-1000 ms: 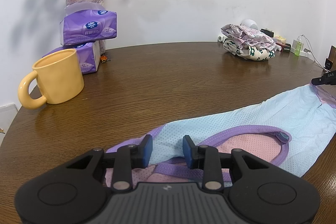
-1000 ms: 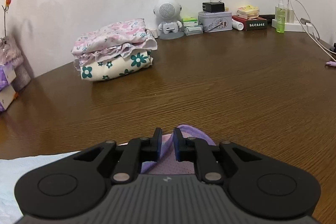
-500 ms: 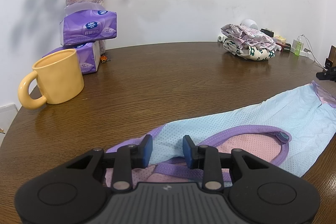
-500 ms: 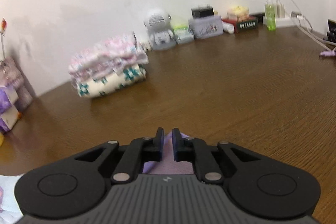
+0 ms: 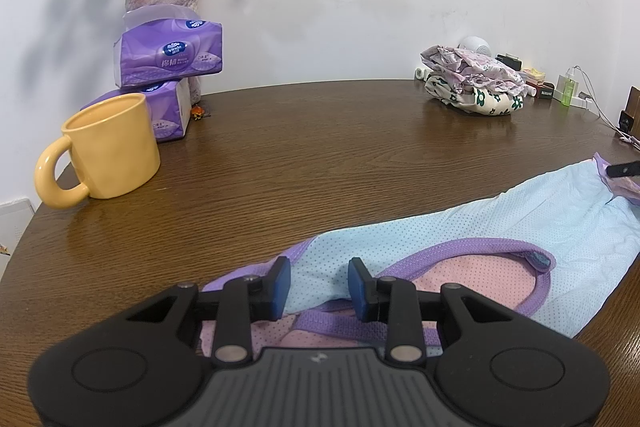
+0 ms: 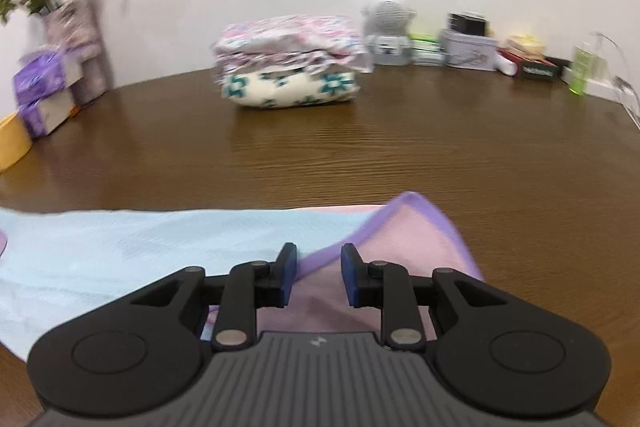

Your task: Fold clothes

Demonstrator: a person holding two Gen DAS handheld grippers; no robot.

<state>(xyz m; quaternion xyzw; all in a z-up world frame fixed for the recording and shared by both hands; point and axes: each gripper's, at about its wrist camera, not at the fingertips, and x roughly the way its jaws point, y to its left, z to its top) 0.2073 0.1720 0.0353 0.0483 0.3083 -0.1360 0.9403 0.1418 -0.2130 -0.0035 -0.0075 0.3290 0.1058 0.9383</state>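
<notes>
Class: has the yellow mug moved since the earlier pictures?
No. The yellow mug sits in the same spot beside the tissue packs.

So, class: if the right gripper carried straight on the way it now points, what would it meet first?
Probably the garment: the right gripper points down at its pink, purple-edged corner, lying just ahead on the table.

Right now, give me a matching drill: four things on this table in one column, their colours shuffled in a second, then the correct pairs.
Things:
1. mug
2. tissue packs
3. garment's trim
4. folded pile's bottom piece

Colours:
A. cream with green flowers
B. yellow
C. lilac edging on pale blue and pink
D. purple wrapper

Pairs: 1-B, 2-D, 3-C, 4-A
</notes>
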